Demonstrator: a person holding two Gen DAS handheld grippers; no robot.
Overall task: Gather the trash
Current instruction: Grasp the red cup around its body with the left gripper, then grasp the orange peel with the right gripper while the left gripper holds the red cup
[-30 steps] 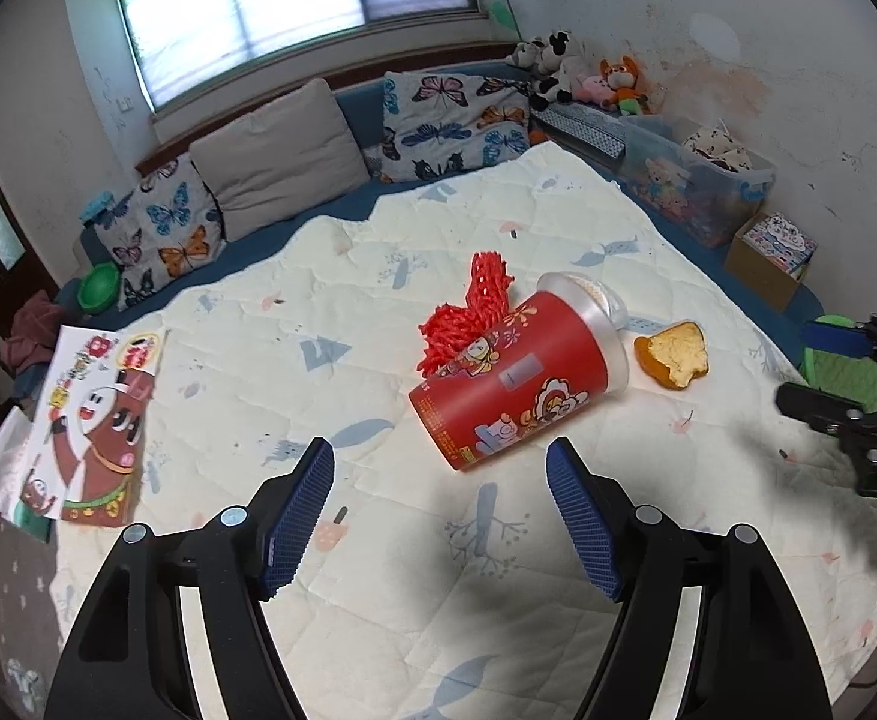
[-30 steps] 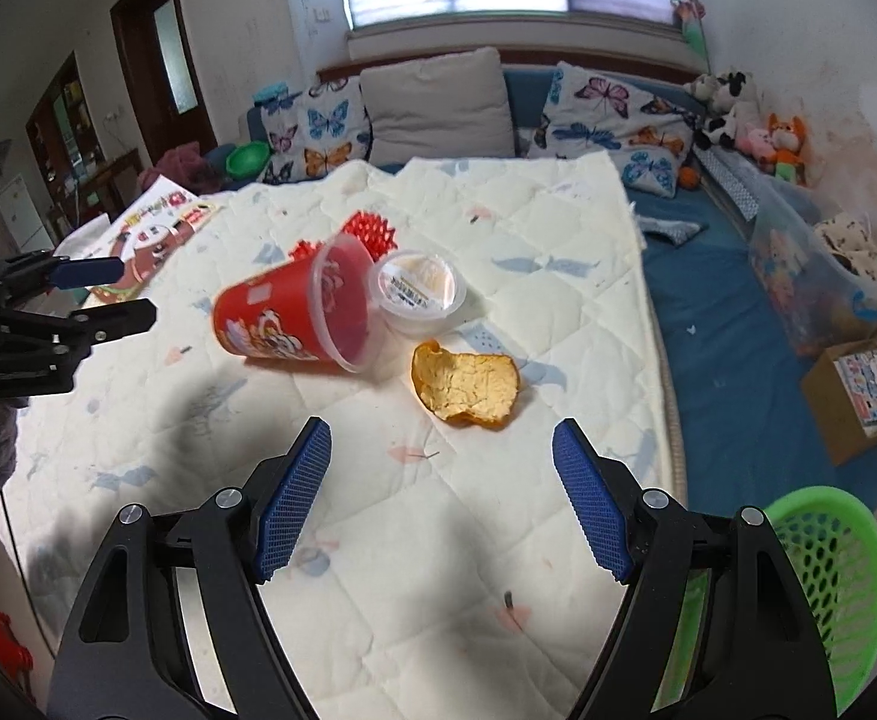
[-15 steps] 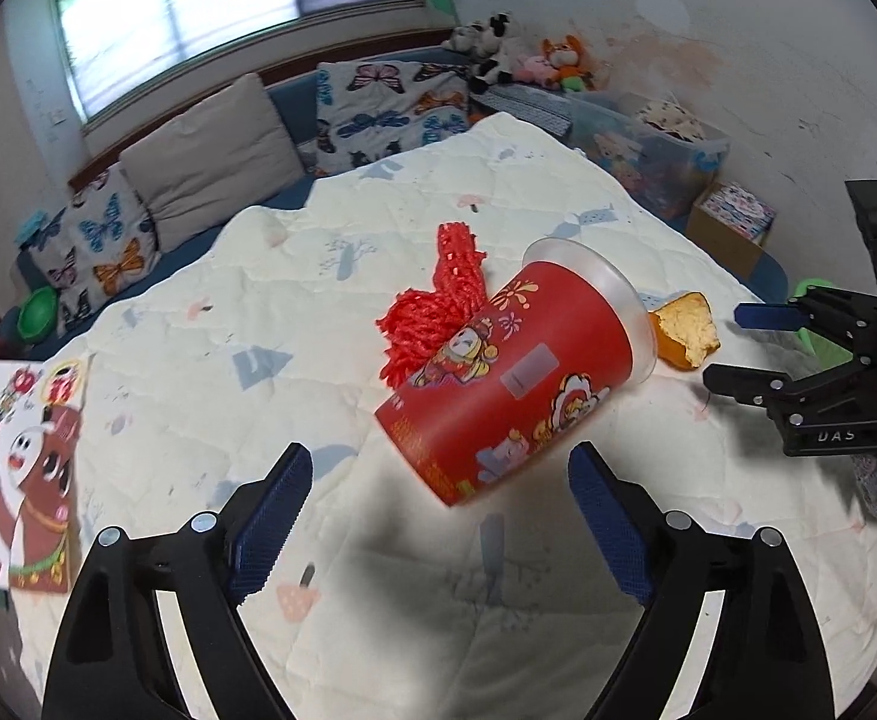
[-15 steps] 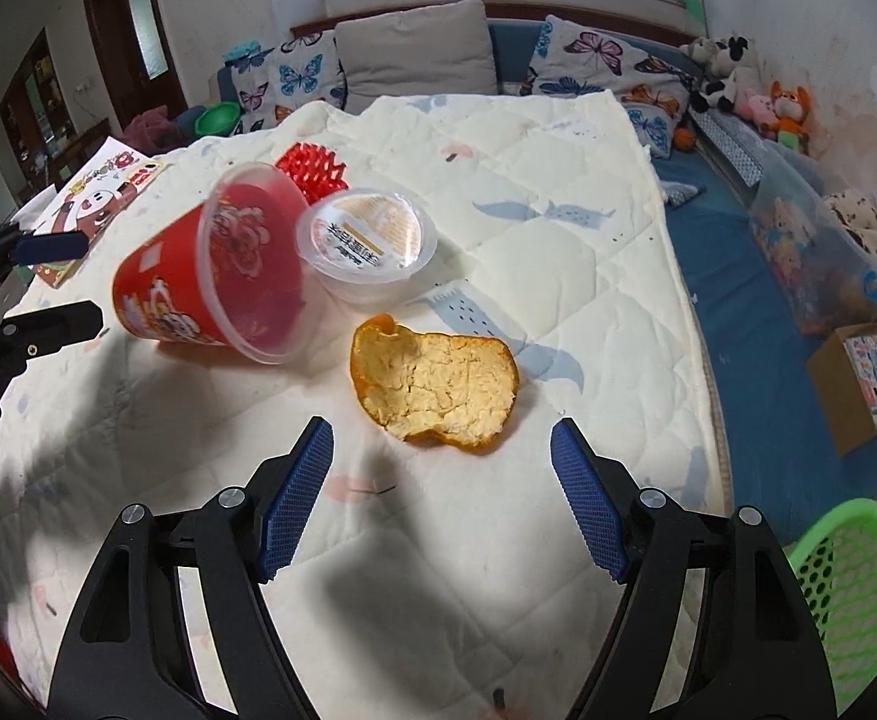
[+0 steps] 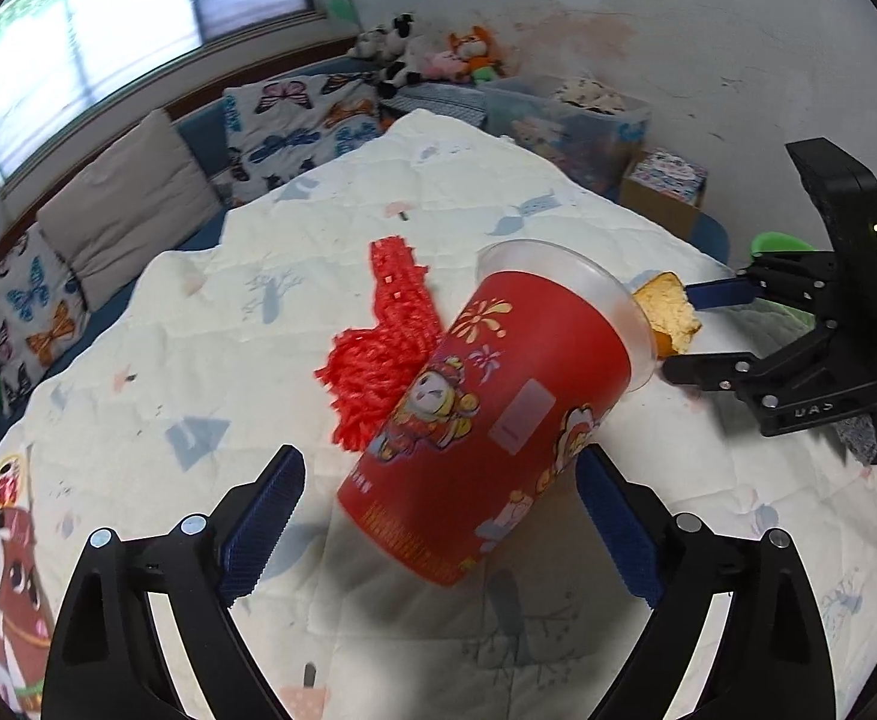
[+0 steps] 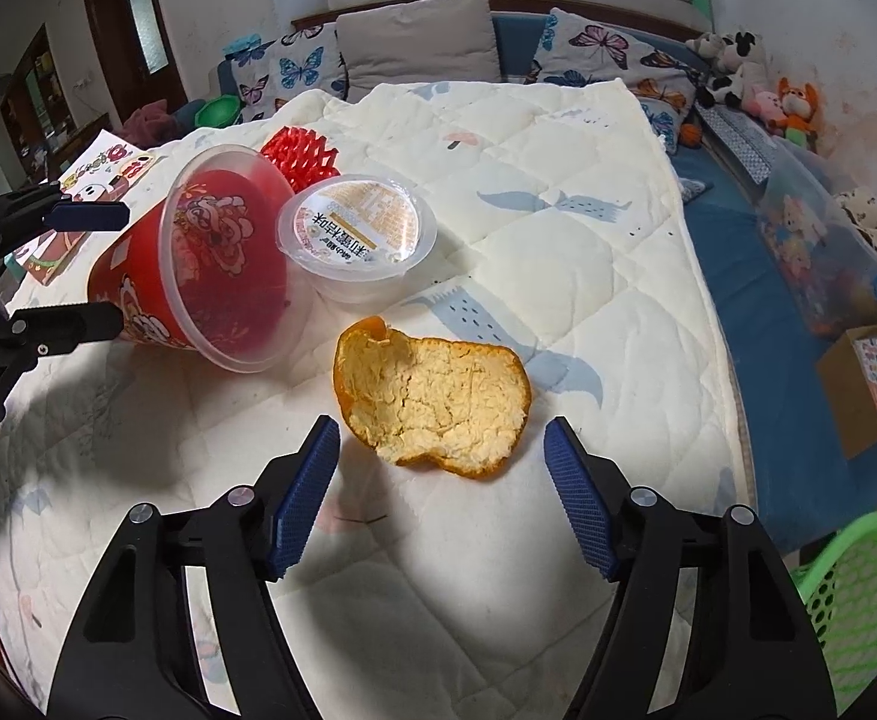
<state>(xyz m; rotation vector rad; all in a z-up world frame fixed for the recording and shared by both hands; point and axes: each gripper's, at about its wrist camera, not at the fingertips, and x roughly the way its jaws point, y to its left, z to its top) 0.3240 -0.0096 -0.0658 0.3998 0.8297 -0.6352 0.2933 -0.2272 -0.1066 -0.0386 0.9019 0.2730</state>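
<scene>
Both grippers have dropped in close over the quilted bedspread (image 6: 588,252) since a moment ago: the left gripper (image 5: 438,516), its jaws wide and opening further, now straddles the base of the red paper cup (image 5: 486,414) lying on its side, its right pad just beside the cup wall. The right gripper (image 6: 441,480), jaws closing but not yet touching, frames the near edge of the orange peel (image 6: 432,396). I judge both pickups imminent, with the green basket (image 6: 858,600) waiting at near right.
</scene>
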